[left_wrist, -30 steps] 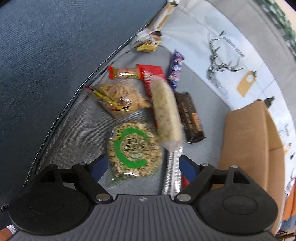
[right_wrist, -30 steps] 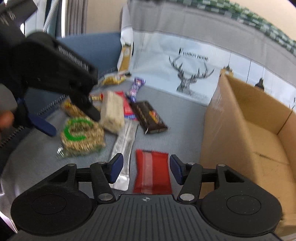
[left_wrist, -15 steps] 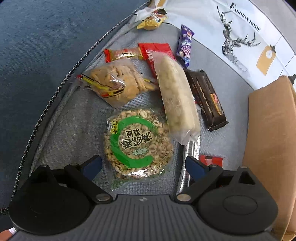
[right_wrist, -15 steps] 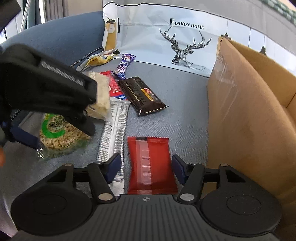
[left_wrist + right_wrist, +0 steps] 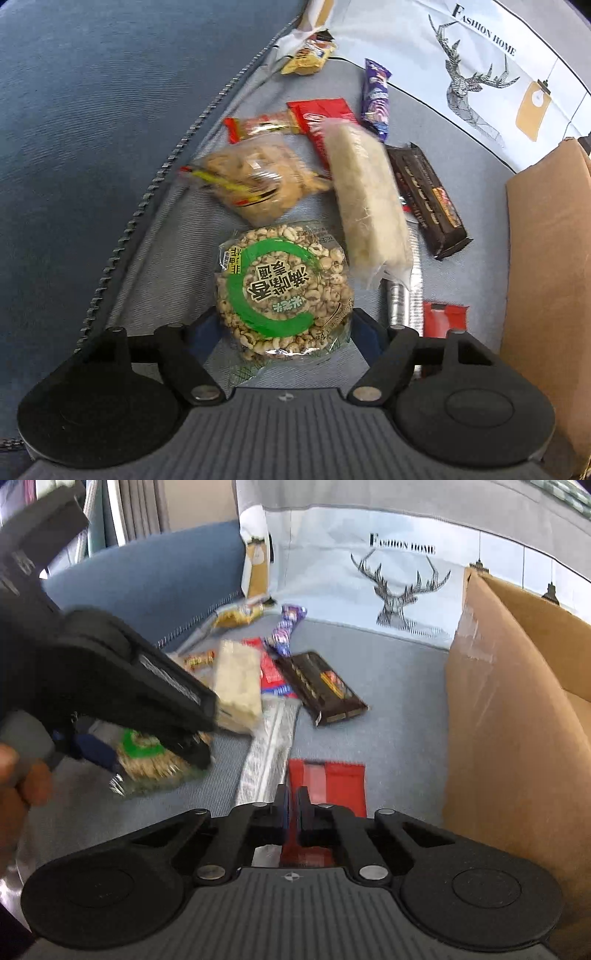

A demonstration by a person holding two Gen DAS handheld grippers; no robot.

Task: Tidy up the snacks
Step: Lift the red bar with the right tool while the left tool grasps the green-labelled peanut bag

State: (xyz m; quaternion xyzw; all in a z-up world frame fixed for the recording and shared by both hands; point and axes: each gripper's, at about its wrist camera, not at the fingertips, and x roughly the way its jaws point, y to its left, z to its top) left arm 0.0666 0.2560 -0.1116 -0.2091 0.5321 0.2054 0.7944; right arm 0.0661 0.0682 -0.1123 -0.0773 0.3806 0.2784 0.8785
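Left wrist view: left gripper (image 5: 284,328) closed on round puffed-grain cake (image 5: 282,286) in crinkly clear wrap with green ring, lying on grey woven cushion (image 5: 177,266). Just beyond, pale rectangular rice bar (image 5: 367,199), glossy brown chocolate bar (image 5: 430,201).

Right wrist view: right gripper (image 5: 291,812) pinching flat red foil packet (image 5: 332,782), silver foil stick (image 5: 269,746) alongside. Corrugated cardboard box (image 5: 517,716) at right.
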